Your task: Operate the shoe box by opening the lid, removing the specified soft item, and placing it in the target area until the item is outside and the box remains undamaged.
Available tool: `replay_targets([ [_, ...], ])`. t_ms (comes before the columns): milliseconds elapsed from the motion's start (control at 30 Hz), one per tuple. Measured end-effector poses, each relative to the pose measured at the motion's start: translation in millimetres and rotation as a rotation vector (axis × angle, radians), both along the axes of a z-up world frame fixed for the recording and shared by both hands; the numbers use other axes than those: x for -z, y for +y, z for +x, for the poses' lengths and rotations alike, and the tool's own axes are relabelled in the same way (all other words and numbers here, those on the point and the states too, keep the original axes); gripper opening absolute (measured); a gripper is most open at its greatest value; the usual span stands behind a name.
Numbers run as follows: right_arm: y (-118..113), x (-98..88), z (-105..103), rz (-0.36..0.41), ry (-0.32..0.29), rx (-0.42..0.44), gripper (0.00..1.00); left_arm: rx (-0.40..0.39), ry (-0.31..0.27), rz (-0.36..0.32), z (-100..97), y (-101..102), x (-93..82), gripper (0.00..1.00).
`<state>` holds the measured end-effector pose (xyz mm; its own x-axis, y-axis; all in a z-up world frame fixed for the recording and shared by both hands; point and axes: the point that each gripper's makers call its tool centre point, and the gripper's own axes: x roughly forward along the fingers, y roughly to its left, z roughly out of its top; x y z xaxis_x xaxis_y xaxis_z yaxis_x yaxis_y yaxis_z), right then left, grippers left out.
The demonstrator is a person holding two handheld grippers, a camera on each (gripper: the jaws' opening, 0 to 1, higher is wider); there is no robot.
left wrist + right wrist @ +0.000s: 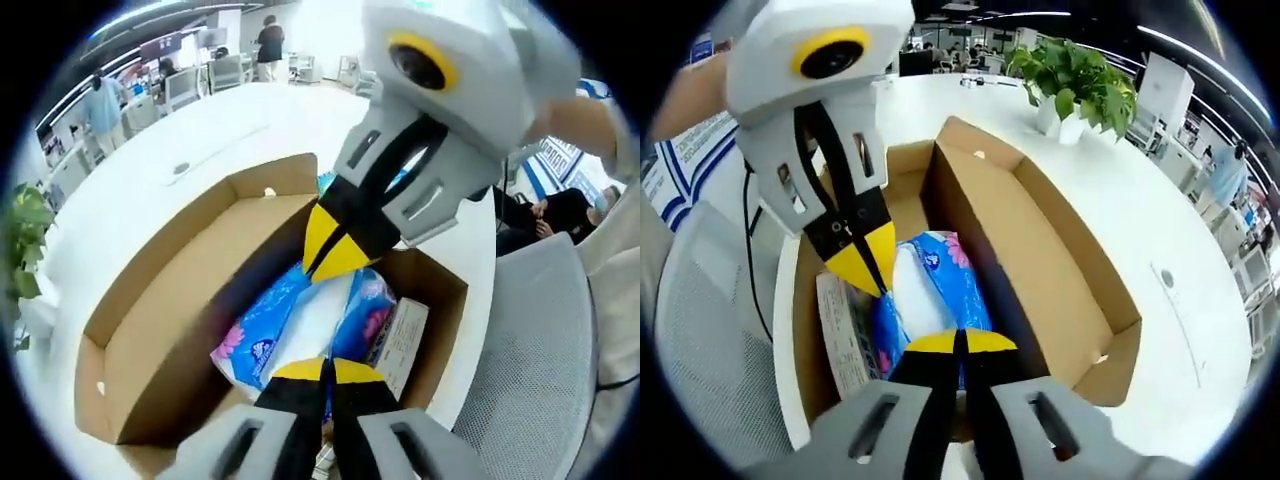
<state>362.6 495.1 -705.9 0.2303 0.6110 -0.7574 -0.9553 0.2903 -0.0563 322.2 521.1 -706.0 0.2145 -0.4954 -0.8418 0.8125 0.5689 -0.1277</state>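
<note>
An open cardboard shoe box (pixel 160 262) (pixel 1072 240) lies on a white table, its lid folded back flat beside it. Inside rests a soft blue tissue pack (pixel 262 338) (pixel 940 272) next to a printed white leaflet (pixel 405 340) (pixel 840 348). My left gripper (pixel 325 370) (pixel 868 270) has its yellow tips together, low over one end of the pack. My right gripper (pixel 960 342) (pixel 322 262) reaches in from the opposite side, tips also together at the pack's other end. Whether either one pinches the wrap I cannot tell.
The white table (pixel 150 160) stretches beyond the box. A potted plant (pixel 1075 80) stands on it past the lid. A grey mesh chair (pixel 540 360) (pixel 710 330) is close to the box's near side. People are at desks in the background.
</note>
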Motion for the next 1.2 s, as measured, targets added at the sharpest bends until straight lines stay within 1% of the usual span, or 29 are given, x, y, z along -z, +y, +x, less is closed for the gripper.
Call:
replay_targets([
  [133, 1.4, -11.0, -1.1, 0.024, -0.01, -0.003, 0.0, 0.001, -0.012, -0.003, -1.1, 0.8, -10.7, 0.0],
  [300, 3.1, -23.5, -3.1, 0.047, -0.025, -0.015, 0.0, 0.007, -0.014, -0.007, -3.6, 1.1, -19.8, 0.0],
  [567, 2.2, -52.5, -2.6, 0.088, -0.063, -0.028, 0.0, 0.017, -0.027, -0.026, -6.6, -3.6, -42.0, 0.0],
  [633, 0.3, -59.4, -2.2, 0.096, -0.079, -0.035, 0.0, 0.008, -0.029, -0.046, -7.1, -7.0, -51.1, 0.0],
  [767, -5.3, -74.8, -4.3, 0.124, -0.09, -0.036, 0.0, 0.006, -0.025, -0.071, -9.0, -14.7, -61.9, 0.0],
  [833, -8.1, -78.7, -4.8, 0.125, -0.098, -0.037, 0.0, 0.008, -0.022, -0.075, -10.1, -19.0, -66.8, 0.0],
  [1033, -21.5, -92.7, -9.5, 0.138, -0.112, -0.032, 0.0, 0.042, -0.024, -0.096, -11.6, -37.0, -82.0, 0.0],
  [1200, -40.7, -104.8, -12.3, 0.164, -0.106, 0.009, 0.0, 0.077, -0.022, -0.12, -14.9, -57.2, -91.9, 0.0],
])
